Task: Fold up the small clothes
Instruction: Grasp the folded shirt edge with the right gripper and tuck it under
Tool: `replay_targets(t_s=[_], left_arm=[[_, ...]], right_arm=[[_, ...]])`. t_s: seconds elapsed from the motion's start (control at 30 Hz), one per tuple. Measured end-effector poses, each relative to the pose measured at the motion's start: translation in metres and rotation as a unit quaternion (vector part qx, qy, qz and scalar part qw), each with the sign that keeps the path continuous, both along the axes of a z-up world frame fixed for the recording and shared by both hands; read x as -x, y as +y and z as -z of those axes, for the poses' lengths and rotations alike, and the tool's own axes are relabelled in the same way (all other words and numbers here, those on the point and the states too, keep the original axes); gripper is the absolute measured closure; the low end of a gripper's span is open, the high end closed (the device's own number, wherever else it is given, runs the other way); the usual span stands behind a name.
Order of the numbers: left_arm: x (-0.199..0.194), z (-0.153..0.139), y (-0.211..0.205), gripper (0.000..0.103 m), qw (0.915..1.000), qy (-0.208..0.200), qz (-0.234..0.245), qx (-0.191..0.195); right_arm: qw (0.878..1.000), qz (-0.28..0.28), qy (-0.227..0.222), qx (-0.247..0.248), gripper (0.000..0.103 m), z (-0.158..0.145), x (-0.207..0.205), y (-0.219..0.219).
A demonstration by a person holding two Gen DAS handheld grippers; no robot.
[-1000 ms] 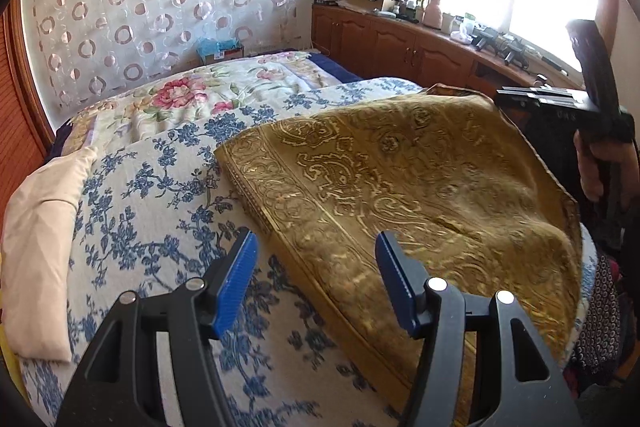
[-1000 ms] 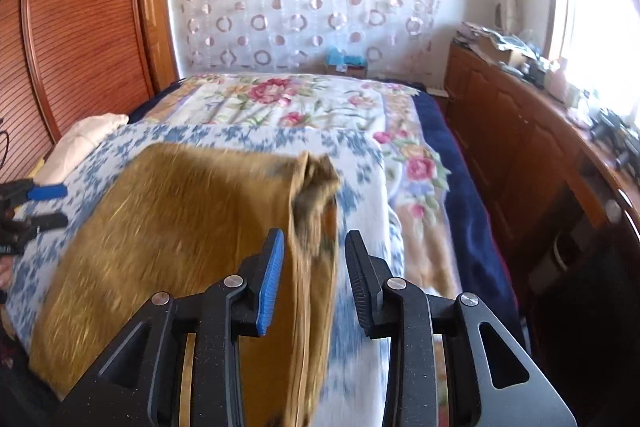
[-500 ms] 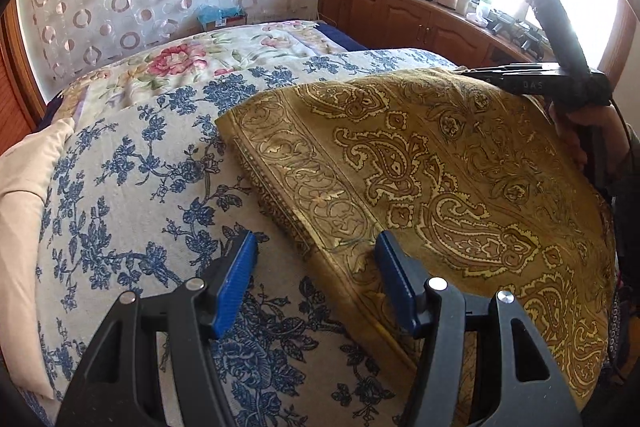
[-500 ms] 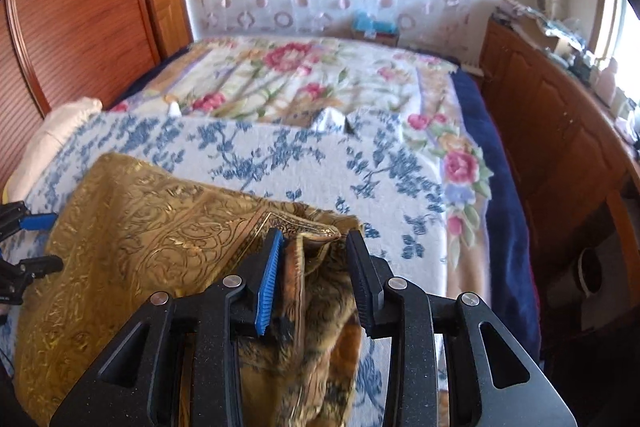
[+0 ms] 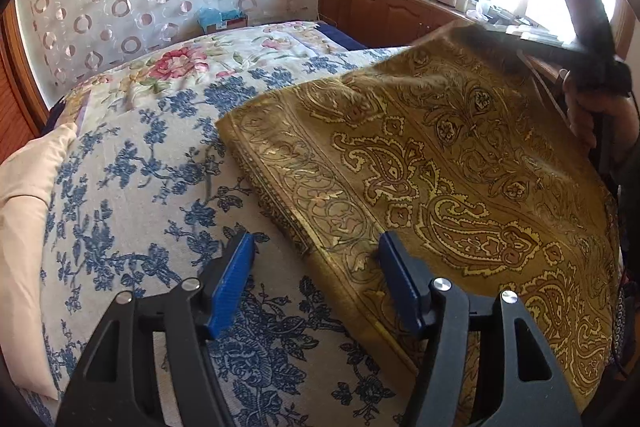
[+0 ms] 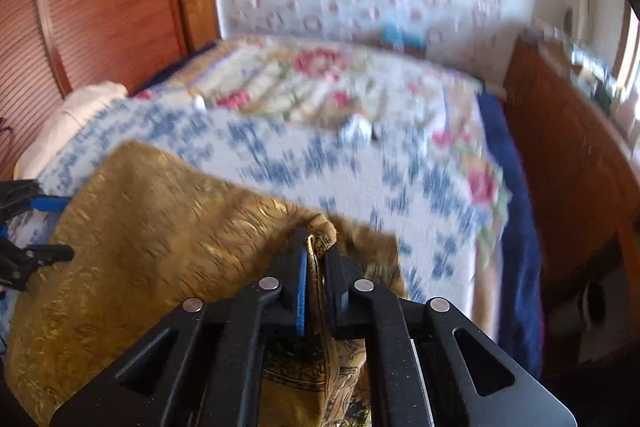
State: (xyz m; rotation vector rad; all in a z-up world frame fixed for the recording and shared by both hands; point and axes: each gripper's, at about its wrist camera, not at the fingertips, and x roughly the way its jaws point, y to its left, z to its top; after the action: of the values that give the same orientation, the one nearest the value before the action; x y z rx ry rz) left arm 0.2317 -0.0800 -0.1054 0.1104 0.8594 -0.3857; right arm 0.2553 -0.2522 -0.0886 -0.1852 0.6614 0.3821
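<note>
bed [image 5: 132,187] with blue flower cover carries the work, soft flat base for folding. gold cloth [image 5: 460,167] lies across its near right part, one corner lifted off the bed. right gripper [image 6: 314,255] pressed together, pinching that corner, likely to carry it over for a fold. left gripper [image 5: 316,267] spread, empty, one pad on the bed and one over the cloth's near left edge, probably lining up to grab it.

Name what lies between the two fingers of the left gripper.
In the left wrist view, the open left gripper frames the gold paisley cloth's near edge and bare blue-flowered bedspread.
</note>
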Motion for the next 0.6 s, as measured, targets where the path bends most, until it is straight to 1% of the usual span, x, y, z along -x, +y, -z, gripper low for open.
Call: replay_targets(t_s=[0.07,0.1,0.13,0.17,0.2,0.23,0.27,0.3,0.37,0.43,0.5,0.6], left_arm=[[0.003,-0.007,0.005,0.039,0.9999,-0.012,-0.008,0.005],[0.005,-0.01,0.009,0.039,0.9998,-0.014,-0.009,0.01],[0.007,-0.013,0.01,0.039,0.9997,-0.015,-0.009,0.014],[0.009,-0.016,0.011,0.039,0.9997,-0.016,-0.009,0.015],[0.01,-0.017,0.011,0.039,0.9997,-0.017,-0.009,0.015],[0.013,-0.018,0.011,0.039,0.9997,-0.019,-0.007,0.012],[0.016,-0.018,0.009,0.039,0.9997,-0.02,-0.005,0.01],[0.018,-0.018,0.01,0.039,0.9997,-0.02,-0.004,0.009],[0.025,-0.018,0.009,0.039,0.9997,-0.021,-0.002,0.009],[0.03,-0.019,0.01,0.039,0.9997,-0.021,-0.002,0.009],[0.037,-0.022,0.011,0.039,0.9997,-0.023,-0.002,0.011],[0.05,-0.029,0.009,0.039,0.9994,-0.031,0.0,0.014]], right_arm=[[0.998,0.015,-0.061,-0.001,0.1,-0.025,0.01,-0.003],[0.996,0.025,-0.083,-0.005,0.1,-0.035,0.013,-0.006],[0.995,0.038,-0.09,0.0,0.1,-0.039,0.012,-0.007],[0.994,0.061,-0.089,0.019,0.1,-0.039,0.007,-0.009],[0.993,0.086,-0.073,0.045,0.098,-0.033,-0.003,-0.01],[0.993,0.092,-0.051,0.053,0.093,-0.026,-0.011,-0.01],[0.993,0.1,-0.02,0.061,0.085,-0.016,-0.021,-0.013],[0.991,0.113,-0.003,0.067,0.077,-0.009,-0.027,-0.016],[0.991,0.115,0.011,0.066,0.067,-0.001,-0.027,-0.02],[0.992,0.112,0.014,0.058,0.065,-0.001,-0.019,-0.022],[0.993,0.108,0.013,0.052,0.058,-0.002,-0.005,-0.023],[0.994,0.095,0.015,0.044,0.052,-0.004,0.026,-0.021]])
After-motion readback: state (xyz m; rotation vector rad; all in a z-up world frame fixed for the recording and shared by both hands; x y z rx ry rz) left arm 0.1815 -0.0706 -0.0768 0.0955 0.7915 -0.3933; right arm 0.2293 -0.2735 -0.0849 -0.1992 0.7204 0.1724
